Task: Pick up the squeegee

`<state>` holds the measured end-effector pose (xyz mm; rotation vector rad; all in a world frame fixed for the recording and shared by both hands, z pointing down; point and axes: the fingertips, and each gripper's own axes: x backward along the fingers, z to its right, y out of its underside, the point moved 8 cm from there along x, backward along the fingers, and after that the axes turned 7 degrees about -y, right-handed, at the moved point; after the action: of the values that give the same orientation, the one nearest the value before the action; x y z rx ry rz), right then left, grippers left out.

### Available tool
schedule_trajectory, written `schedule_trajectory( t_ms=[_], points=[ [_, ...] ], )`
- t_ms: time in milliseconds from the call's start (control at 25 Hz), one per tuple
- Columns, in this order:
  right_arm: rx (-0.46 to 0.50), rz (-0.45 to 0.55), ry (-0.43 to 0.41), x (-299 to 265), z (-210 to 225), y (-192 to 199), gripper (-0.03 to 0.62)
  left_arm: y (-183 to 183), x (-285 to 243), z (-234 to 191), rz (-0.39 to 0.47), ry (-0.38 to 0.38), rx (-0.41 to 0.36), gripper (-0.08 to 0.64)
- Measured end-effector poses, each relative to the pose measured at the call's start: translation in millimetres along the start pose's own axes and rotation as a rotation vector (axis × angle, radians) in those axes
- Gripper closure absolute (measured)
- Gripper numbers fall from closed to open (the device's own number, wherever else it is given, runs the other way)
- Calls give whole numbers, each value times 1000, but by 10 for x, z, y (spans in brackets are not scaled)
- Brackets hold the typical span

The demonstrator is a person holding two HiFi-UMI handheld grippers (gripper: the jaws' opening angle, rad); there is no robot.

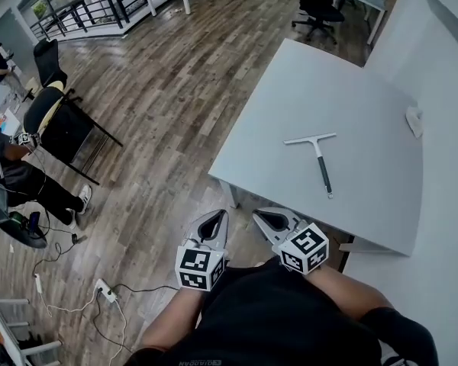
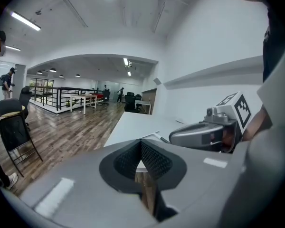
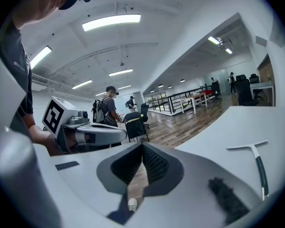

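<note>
Flooring: grey-brown wood-plank floor (image 1: 175, 90), covering the open room.

Work surface: pale grey rectangular tabletop (image 1: 305, 105), its right edge along a white wall. The surface is flat and matte.

Seating: a black folding chair with a tan-trimmed back (image 1: 61, 124) stands on the floor well to the left of the tabletop. A seated person in dark trousers (image 1: 15, 174) is at the left margin of the head view.

Left gripper (image 1: 212, 223) (image 2: 141, 144): grey two-jaw tool with a black-and-white marker cube (image 1: 200, 268) at its rear. It is held over the floor, short of the near edge of the tabletop. Its ribbed black pads are pressed together at the tips with nothing between them.

Right gripper (image 1: 273, 219) (image 3: 142, 146): same make, with its own marker cube (image 1: 305, 248). It sits just beside the left gripper, also short of the near edge. Its jaws are likewise closed tip to tip and hold nothing (floor planks show through the slit below the tips).

Task item: squeegee with a pale cross-blade and a slim dark handle (image 1: 319, 157) (image 3: 256, 163). It lies flat on the tabletop, in the half nearer the person and toward the right edge. The blade faces the far edge and the handle runs toward the near edge. It is well apart from both grippers and touches neither.

Minor items: a small white object (image 1: 414, 120) rests at the right edge of the tabletop, well apart from the squeegee; what it is cannot be told. A white power strip with a trailing cable (image 1: 105, 290) lies on the floor at lower left.
</note>
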<state>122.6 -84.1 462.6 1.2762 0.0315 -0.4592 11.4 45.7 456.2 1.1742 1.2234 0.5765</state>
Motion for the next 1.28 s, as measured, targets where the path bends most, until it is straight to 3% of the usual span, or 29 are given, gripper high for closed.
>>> schedule_trajectory(
  t_ms=[400, 800, 1280],
  points=[
    [-39, 88, 157, 671, 70, 96, 586, -116, -235, 540, -19, 154, -105, 552],
    [-116, 158, 373, 1199, 76, 233, 586, -269, -506, 1022, -37, 369, -199, 552],
    [-181, 221, 593, 1071, -85, 123, 586, -407, -625, 736, -62, 545, -259, 552]
  ],
)
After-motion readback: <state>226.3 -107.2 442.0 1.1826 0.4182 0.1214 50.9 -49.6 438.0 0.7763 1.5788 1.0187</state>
